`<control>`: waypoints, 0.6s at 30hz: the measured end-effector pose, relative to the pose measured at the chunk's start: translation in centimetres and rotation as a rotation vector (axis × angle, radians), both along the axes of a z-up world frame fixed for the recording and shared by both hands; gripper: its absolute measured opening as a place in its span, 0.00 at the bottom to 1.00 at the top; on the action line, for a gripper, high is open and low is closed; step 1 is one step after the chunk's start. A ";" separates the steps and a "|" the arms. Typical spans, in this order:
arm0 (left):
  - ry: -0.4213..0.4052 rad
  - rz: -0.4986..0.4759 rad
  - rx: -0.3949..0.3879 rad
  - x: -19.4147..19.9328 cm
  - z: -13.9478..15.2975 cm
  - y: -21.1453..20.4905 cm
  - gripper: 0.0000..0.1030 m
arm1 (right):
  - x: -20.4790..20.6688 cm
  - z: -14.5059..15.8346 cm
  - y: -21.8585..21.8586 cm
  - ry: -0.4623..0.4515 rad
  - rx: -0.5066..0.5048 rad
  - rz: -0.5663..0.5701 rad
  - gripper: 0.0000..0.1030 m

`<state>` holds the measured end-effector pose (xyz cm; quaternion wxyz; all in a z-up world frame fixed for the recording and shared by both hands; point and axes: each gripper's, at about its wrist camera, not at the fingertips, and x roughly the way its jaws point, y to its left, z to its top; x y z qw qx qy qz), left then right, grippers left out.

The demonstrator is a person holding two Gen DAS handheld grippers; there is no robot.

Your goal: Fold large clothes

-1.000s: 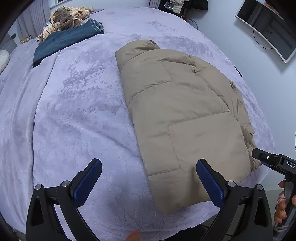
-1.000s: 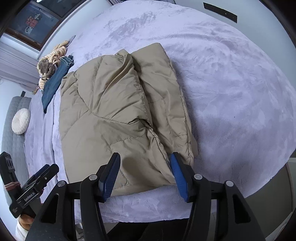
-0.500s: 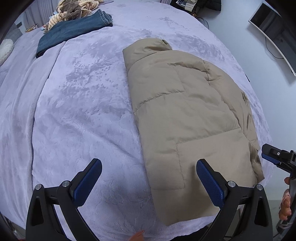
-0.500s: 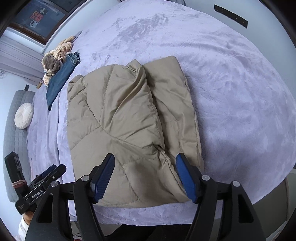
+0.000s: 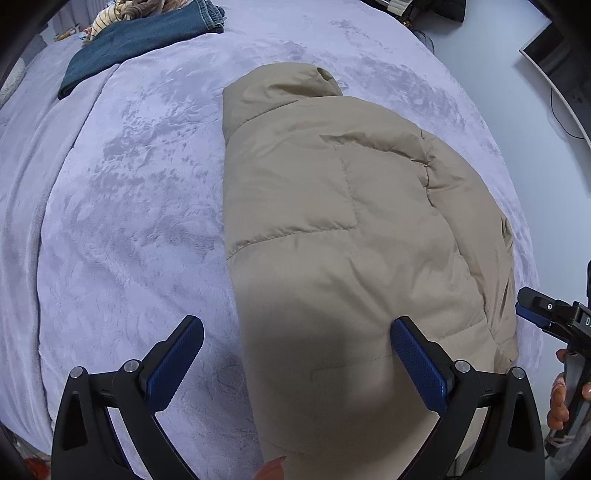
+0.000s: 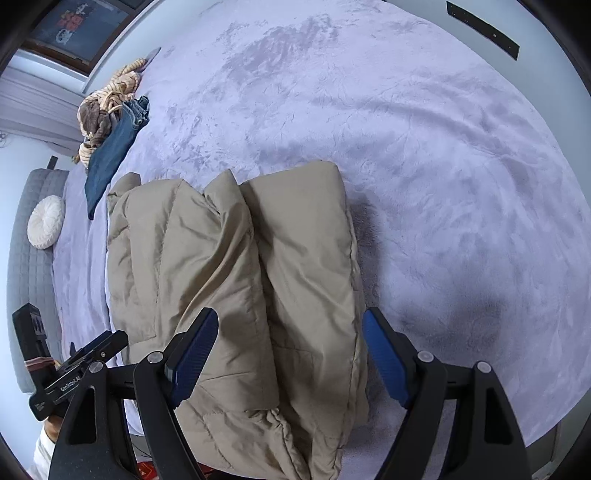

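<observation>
Right wrist view: the right gripper [image 6: 290, 354], jaws just widening and gripping nothing, is straddling the folded beige puffer jacket [image 6: 229, 280] by the bed's near edge. "GenRobot.AI" is showing on the left gripper [image 5: 295, 363], spread wide, empty. Beyond, open lavender plush blanket [image 6: 424, 166], then folded jeans [image 6: 110, 158].

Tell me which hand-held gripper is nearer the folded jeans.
Left. The left hand-held gripper straddles the tan jacket's edge facing the jeans; the right hand-held gripper hangs over the jacket's opposite edge.

Bare blanket [image 6: 424, 166] around jacket [image 6: 295, 266], jeans [image 5: 140, 35] far
</observation>
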<state>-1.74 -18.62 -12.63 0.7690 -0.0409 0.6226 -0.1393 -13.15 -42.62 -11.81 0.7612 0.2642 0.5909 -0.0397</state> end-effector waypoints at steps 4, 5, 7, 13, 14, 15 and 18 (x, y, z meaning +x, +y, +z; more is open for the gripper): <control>0.028 0.007 -0.057 0.8 -0.6 0.2 0.99 | 0.8 -2.0 -1.8 0.021 0.055 0.002 0.83; 0.035 0.009 -0.065 1.0 -0.7 0.2 0.99 | 0.9 -2.6 -2.3 0.023 0.084 -0.006 0.85; 0.038 0.007 -0.074 1.1 -0.8 0.2 0.99 | 1.3 -3.6 -3.1 0.019 0.126 -0.014 1.00; 0.033 -0.007 -0.087 1.3 -0.9 -0.1 0.99 | 2.5 -7.0 -4.7 0.008 0.282 -0.063 1.00; 0.037 -0.009 -0.089 1.4 -0.9 -0.2 0.99 | 2.7 -7.8 -4.9 0.014 0.327 -0.078 1.00; 0.040 -0.011 -0.087 1.5 -1.0 -0.3 0.99 | 2.9 -8.2 -4.9 0.008 0.376 -0.087 1.00; 0.044 -0.014 -0.083 1.6 -0.9 -0.4 0.99 | 3.6 -7.6 -4.4 -0.069 0.539 -0.046 1.00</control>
